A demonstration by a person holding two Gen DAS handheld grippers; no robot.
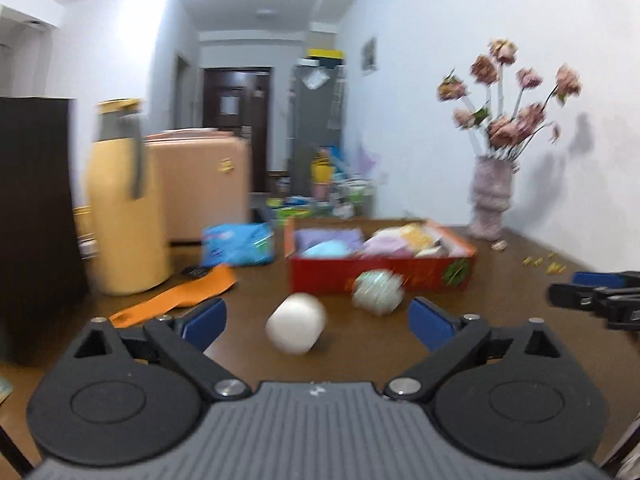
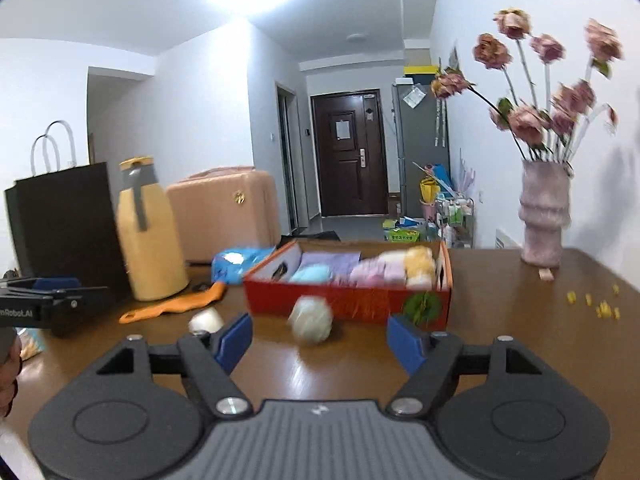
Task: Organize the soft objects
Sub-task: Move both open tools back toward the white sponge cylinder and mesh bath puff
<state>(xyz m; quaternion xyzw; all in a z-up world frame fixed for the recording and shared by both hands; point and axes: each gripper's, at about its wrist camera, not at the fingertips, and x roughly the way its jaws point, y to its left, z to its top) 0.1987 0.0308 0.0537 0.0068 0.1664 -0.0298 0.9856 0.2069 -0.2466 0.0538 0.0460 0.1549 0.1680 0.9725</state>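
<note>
A red box (image 1: 380, 272) (image 2: 340, 300) on the brown table holds purple, blue, pink and yellow soft items. In front of it lie a white roll (image 1: 296, 324) (image 2: 206, 320) and a pale round ball (image 1: 378, 290) (image 2: 311, 320). An orange sock (image 1: 180, 296) (image 2: 176, 304) lies flat to the left. My left gripper (image 1: 318, 318) is open, and the white roll rests just ahead between its blue pads, untouched. My right gripper (image 2: 320, 338) is open too, with the pale ball ahead of its gap. Each gripper shows at the edge of the other's view.
A yellow jug (image 1: 124, 208) (image 2: 148, 236) and a black paper bag (image 2: 60, 220) stand at the left. A blue packet (image 1: 236, 244) lies beside the box. A pink vase of flowers (image 1: 490, 204) (image 2: 544, 216) stands back right, with yellow crumbs (image 2: 600, 308) near it.
</note>
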